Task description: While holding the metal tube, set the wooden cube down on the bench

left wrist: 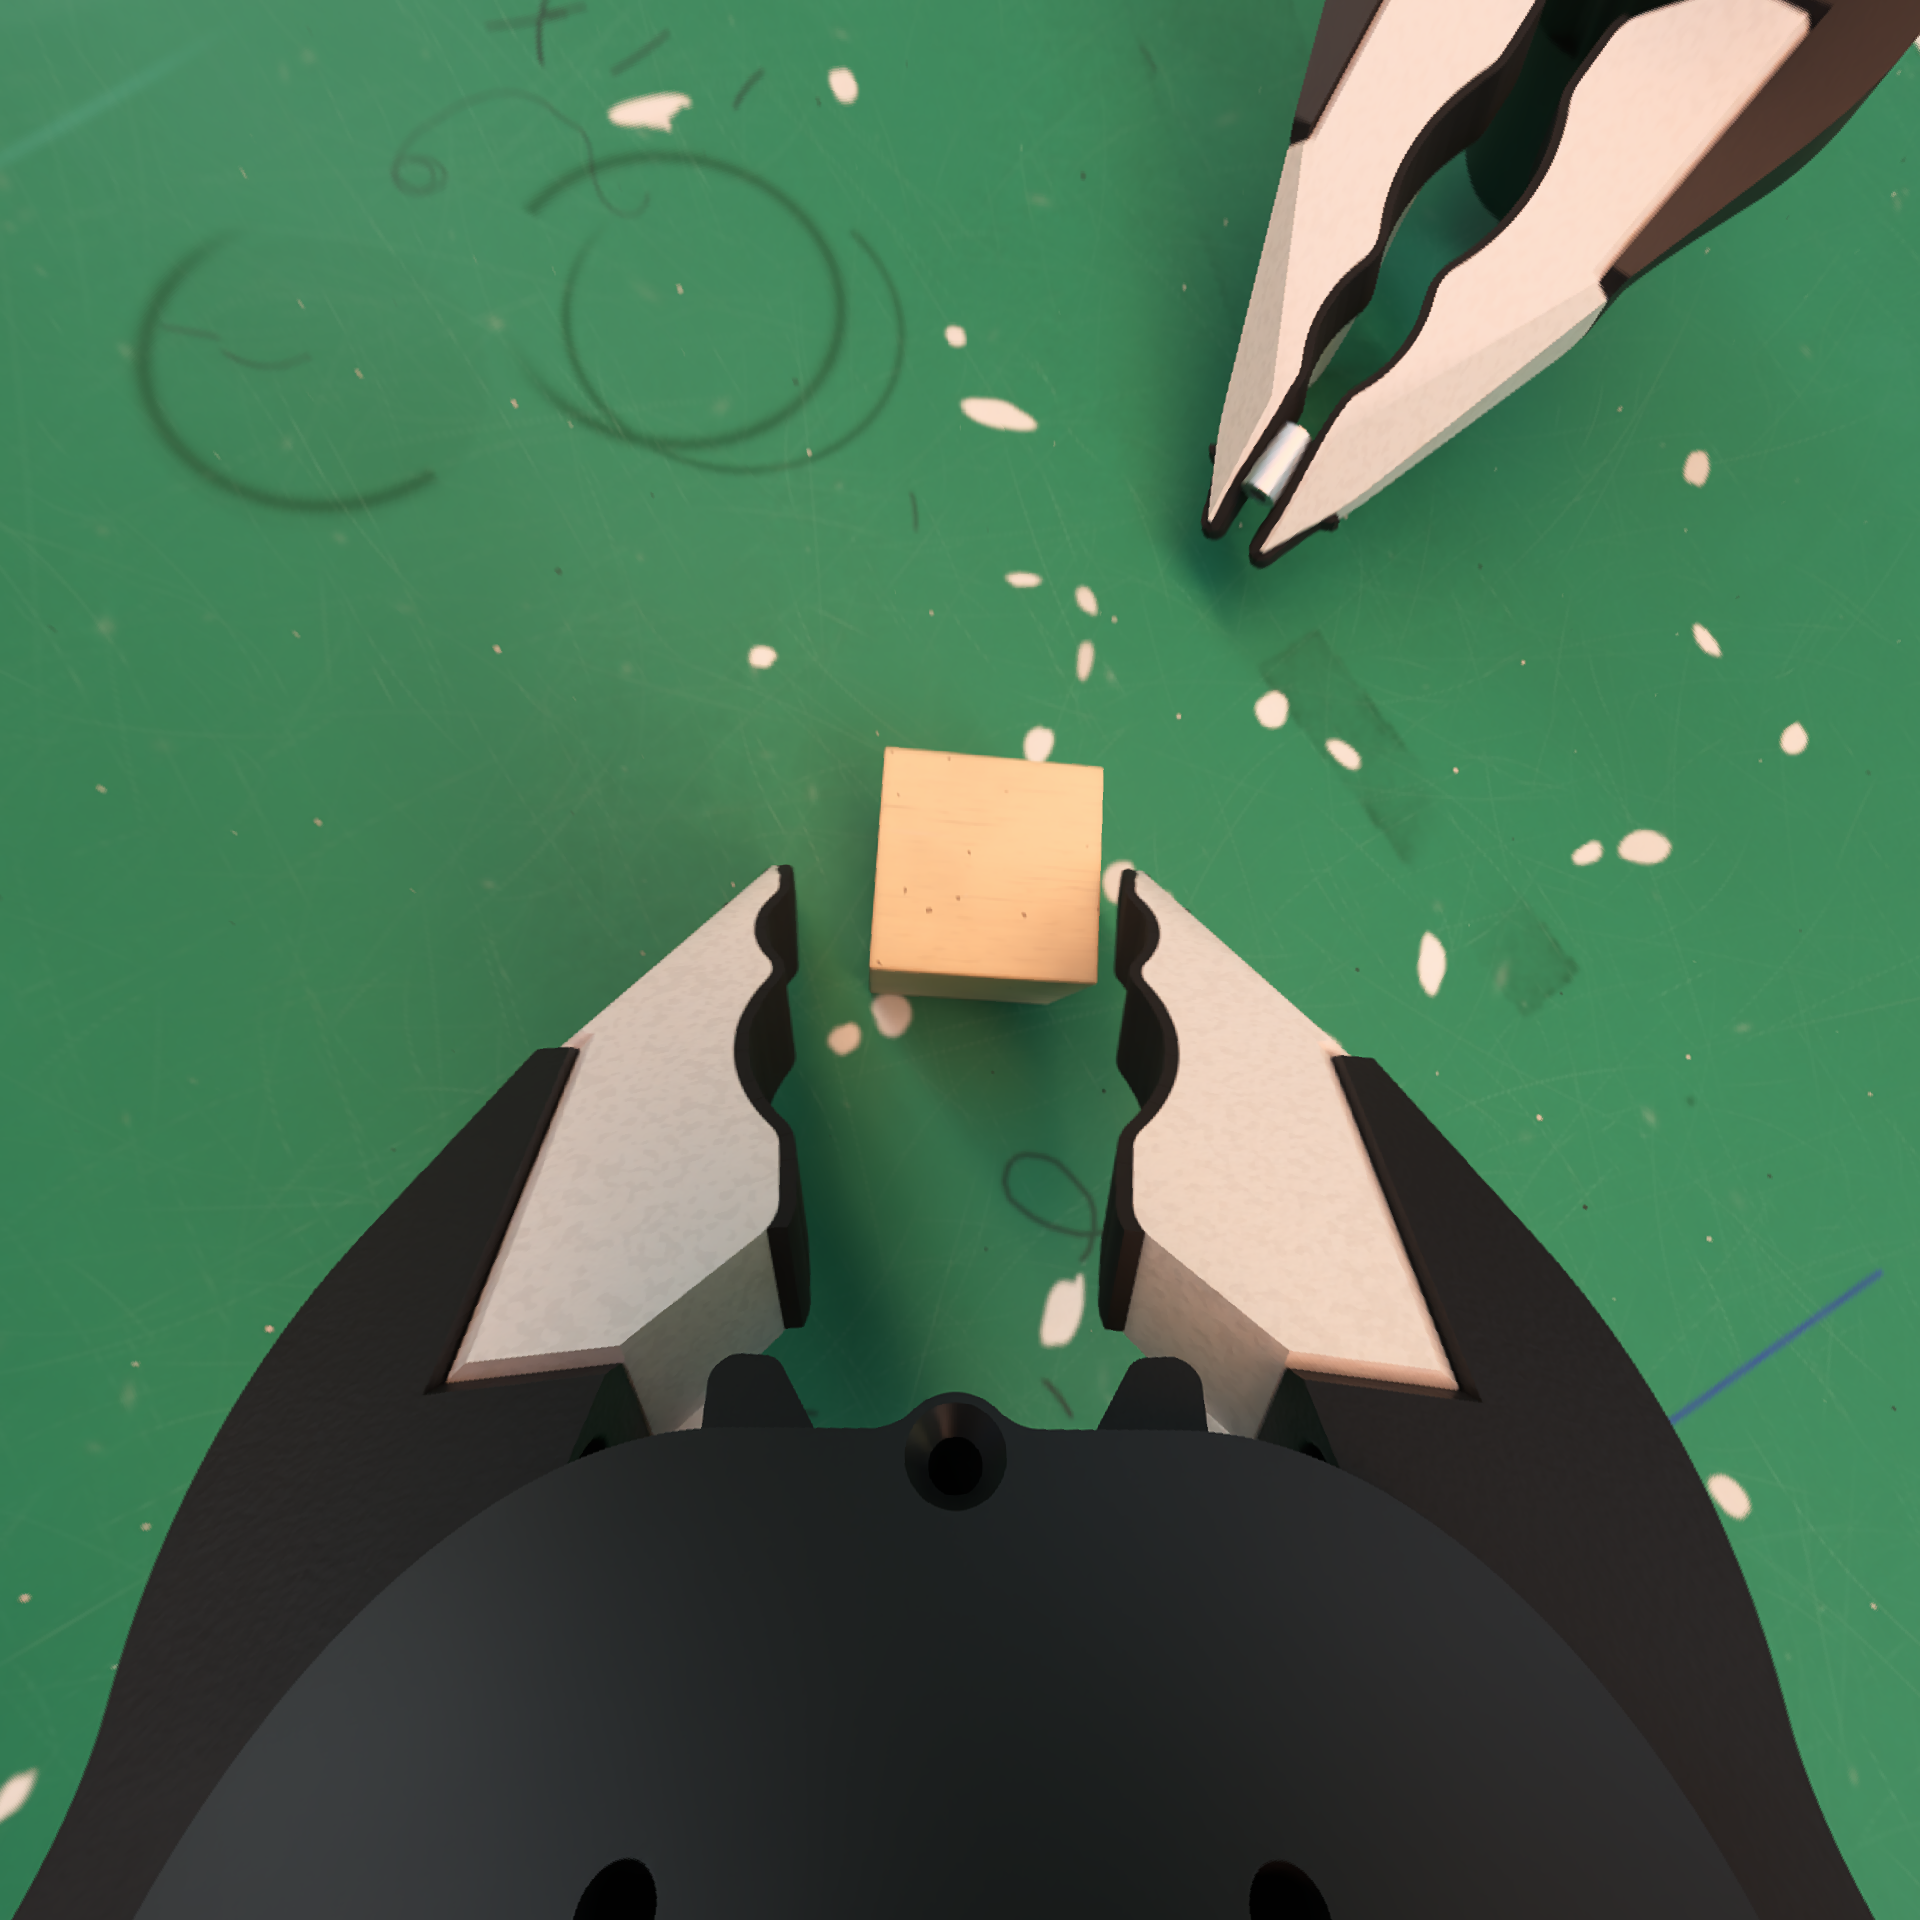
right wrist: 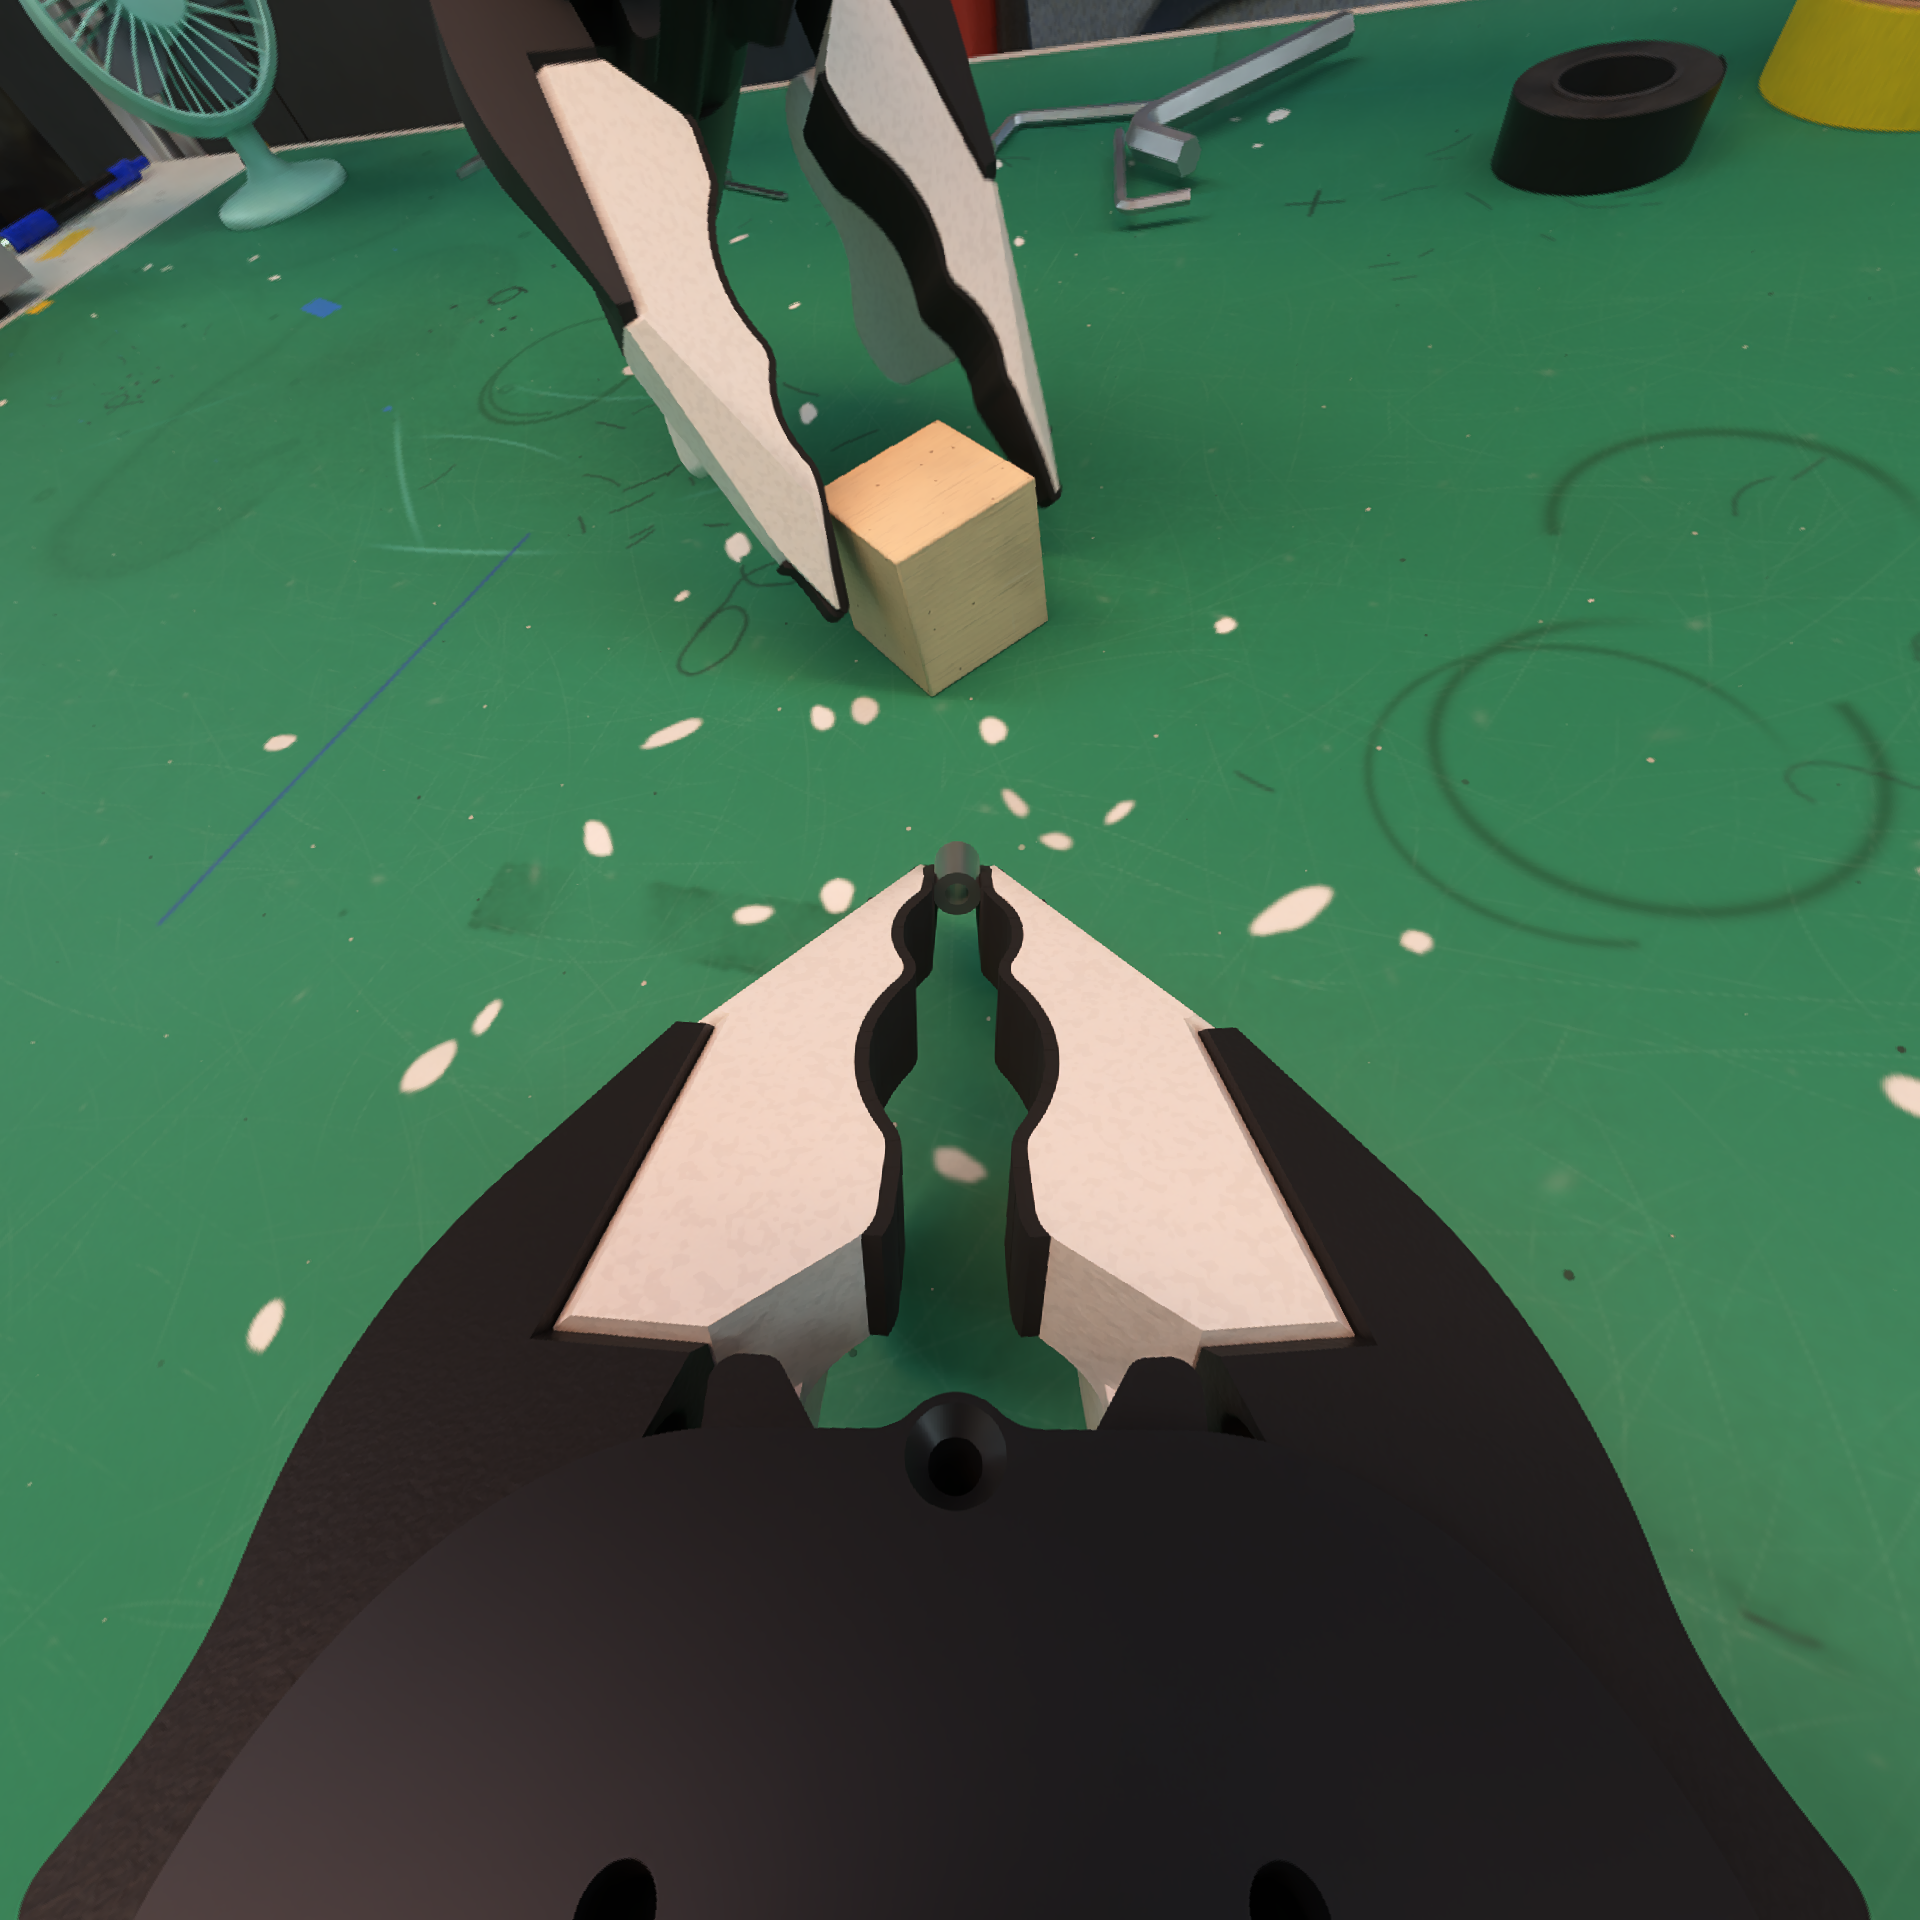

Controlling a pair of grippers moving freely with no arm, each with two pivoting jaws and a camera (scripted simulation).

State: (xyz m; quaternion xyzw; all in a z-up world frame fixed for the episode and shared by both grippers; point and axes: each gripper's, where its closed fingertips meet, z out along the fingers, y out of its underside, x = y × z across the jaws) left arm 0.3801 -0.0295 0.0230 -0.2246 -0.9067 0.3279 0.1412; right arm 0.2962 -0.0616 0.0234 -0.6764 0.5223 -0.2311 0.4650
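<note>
The wooden cube stands flat on the green bench. My left gripper is open, its fingertips on either side of the cube with a small gap at each side. In the right wrist view the cube rests on the bench between the left gripper's fingers. My right gripper is shut on the small metal tube at its fingertips, held just above the bench short of the cube. It also shows in the left wrist view, gripping the tube.
At the far edge lie hex keys, a black tape roll and a yellow roll. A teal fan and blue markers stand at the far left. Pale flecks and pen circles mark the bench.
</note>
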